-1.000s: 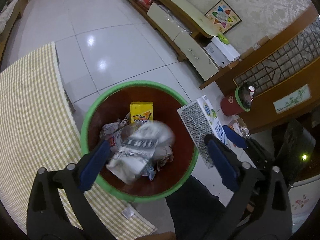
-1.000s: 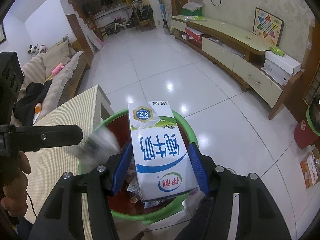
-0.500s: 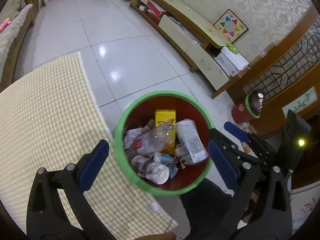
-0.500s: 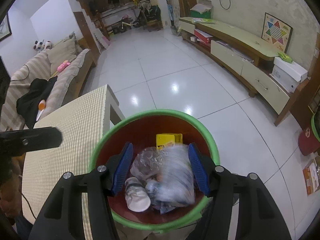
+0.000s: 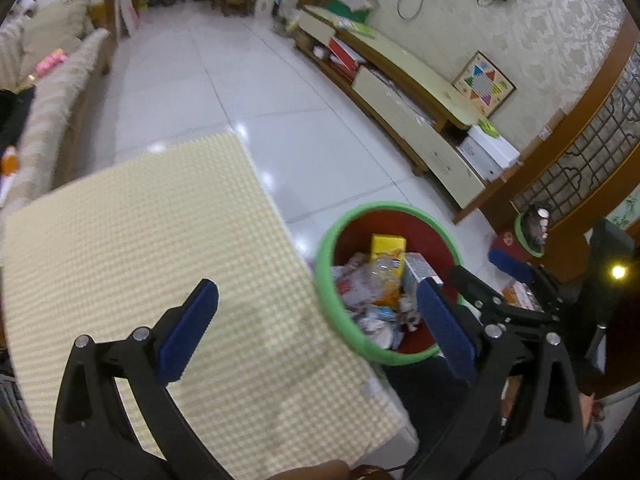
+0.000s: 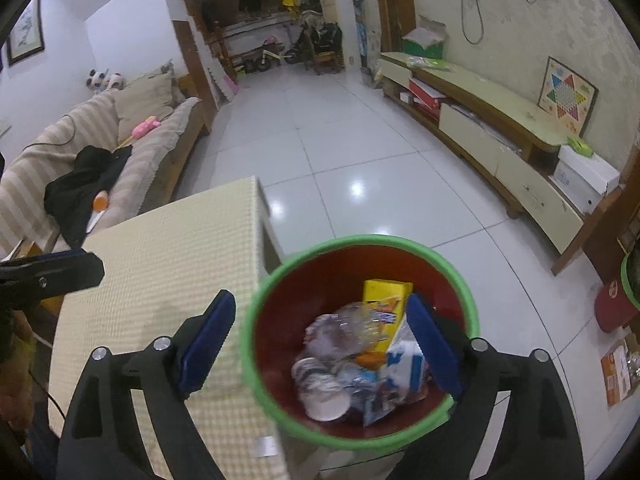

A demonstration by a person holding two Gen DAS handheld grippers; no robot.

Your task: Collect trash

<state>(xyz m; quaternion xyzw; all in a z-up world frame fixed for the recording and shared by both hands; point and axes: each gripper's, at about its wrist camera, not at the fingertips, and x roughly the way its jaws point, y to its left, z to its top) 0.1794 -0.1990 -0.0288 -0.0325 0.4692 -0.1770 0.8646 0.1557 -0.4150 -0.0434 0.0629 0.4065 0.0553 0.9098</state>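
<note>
A red bin with a green rim (image 6: pixel 362 240) (image 5: pixel 384 206) stands on the floor against the corner of the table. It holds a yellow box (image 6: pixel 384 290) (image 5: pixel 386 246), a blue-and-white milk carton (image 6: pixel 404 360), a clear plastic bottle (image 6: pixel 356 322) and a paper cup (image 6: pixel 320 396). My right gripper (image 6: pixel 320 340) hangs above the bin, its jaws opening wide with nothing held between them. My left gripper (image 5: pixel 316 320) is open and empty, over the table's edge, left of the bin. The left gripper's finger (image 6: pixel 52 272) shows at the left of the right wrist view.
The table (image 5: pixel 140 240) carries a yellow checked cloth. Beyond it are white floor tiles (image 6: pixel 340 140), a sofa (image 6: pixel 120 140) at the left and a long low cabinet (image 6: pixel 500 120) along the right wall. A second small red bin (image 5: pixel 516 248) stands at the far right.
The right gripper let go of the milk carton, which now lies in the bin. The left gripper's crumpled trash also dropped in. Both grippers rose and drew back, the left one over the table.
</note>
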